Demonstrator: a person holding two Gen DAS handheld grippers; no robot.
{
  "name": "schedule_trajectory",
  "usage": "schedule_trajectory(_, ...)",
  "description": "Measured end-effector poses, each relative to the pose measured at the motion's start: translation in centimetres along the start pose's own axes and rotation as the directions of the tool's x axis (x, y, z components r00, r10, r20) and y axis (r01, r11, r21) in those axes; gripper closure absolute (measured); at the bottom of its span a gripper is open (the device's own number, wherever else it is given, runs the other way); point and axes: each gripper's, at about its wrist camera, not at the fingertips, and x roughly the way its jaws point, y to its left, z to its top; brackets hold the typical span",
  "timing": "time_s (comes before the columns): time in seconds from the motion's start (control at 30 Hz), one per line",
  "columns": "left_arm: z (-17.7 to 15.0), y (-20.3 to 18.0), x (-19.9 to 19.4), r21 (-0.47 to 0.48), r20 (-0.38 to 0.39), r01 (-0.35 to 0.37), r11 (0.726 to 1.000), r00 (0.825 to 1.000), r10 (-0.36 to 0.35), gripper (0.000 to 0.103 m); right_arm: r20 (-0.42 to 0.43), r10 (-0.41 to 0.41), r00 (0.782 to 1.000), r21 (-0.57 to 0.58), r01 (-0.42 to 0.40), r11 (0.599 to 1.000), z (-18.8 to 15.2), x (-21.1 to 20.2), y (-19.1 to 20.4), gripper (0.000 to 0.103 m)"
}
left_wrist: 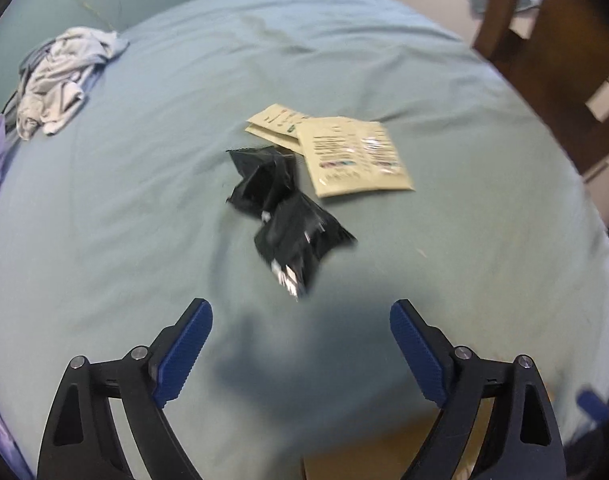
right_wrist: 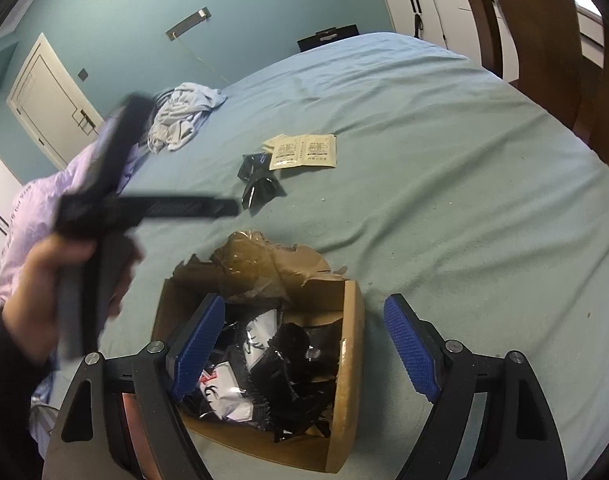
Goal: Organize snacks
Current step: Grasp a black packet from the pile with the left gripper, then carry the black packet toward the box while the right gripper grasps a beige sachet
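Observation:
Two black snack packets [left_wrist: 260, 178] [left_wrist: 300, 240] lie crumpled on the blue bedsheet [left_wrist: 144, 220], with two beige packets [left_wrist: 356, 156] just behind them. My left gripper [left_wrist: 300, 308] hovers open just short of the nearer black packet, with nothing between its blue pads. In the right wrist view an open cardboard box [right_wrist: 350, 360] holds several black and white packets [right_wrist: 288, 360]. My right gripper [right_wrist: 304, 300] stands open above the box and grips nothing. The same black packets [right_wrist: 260, 192] and beige packets [right_wrist: 304, 152] lie beyond the box. A hand [right_wrist: 36, 280] holds the blurred left tool.
Crumpled pale clothing [left_wrist: 60, 76] lies at the bed's far left beside a lilac duvet [right_wrist: 28, 216]. A wooden chair [left_wrist: 552, 60] stands at the right edge. White cabinets [right_wrist: 424, 8] and a door [right_wrist: 48, 100] line the teal wall. The box's torn flap [right_wrist: 264, 264] sticks up.

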Motion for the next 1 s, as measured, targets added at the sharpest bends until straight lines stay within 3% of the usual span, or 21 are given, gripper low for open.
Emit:
schedule_trajectory(0.13, 2.6, 0.4, 4.0, -0.038, -0.059, -0.037, 0.999, 0.998, 0.035, 0.011, -0.024, -0.008, 1.000, 0.013, 0.008, 1.000, 0.2, 0.7, -0.5, 0.022)
schedule_trajectory(0.23, 3.4, 0.8, 5.4, -0.085, -0.099, 0.001, 0.996, 0.995, -0.009, 0.018, -0.038, 0.008, 0.999, 0.041, -0.006, 0.999, 0.5, 1.3, -1.1, 0.022)
schedule_trajectory(0.3, 3.7, 0.7, 5.3, -0.076, -0.089, 0.007, 0.997, 0.996, -0.013, 0.031, -0.041, 0.015, 0.999, 0.053, -0.013, 0.999, 0.7, 1.6, -1.5, 0.022)
schedule_trajectory(0.37, 3.7, 0.1, 4.8, -0.022, -0.080, -0.008, 1.000, 0.997, 0.006, 0.064, -0.049, 0.021, 0.999, 0.062, -0.018, 0.998, 0.8, 2.0, -1.8, 0.022)
schedule_trajectory(0.47, 3.4, -0.3, 4.1, 0.019, -0.089, 0.015, 1.000, 0.996, -0.013, 0.078, -0.060, 0.017, 0.998, 0.067, -0.013, 0.998, 1.0, 2.5, -2.0, 0.022)
schedule_trajectory(0.67, 1.1, -0.1, 0.4, 0.019, -0.040, 0.048, 0.999, 0.998, -0.048, 0.080, -0.044, 0.001, 0.999, 0.084, 0.003, 0.996, 1.3, 2.2, -2.4, 0.022)
schedule_trajectory(0.83, -2.7, -0.3, -5.3, -0.020, 0.031, 0.090, 0.996, 0.995, -0.090, 0.080, -0.028, -0.007, 1.000, 0.104, 0.010, 0.994, 1.0, 1.5, -2.6, 0.022)
schedule_trajectory(1.0, -6.8, -1.0, -9.1, -0.094, 0.033, 0.138, 0.986, 0.990, -0.135, 0.080, -0.008, -0.032, 0.999, 0.078, 0.033, 0.996, 1.0, 0.9, -2.3, 0.022)
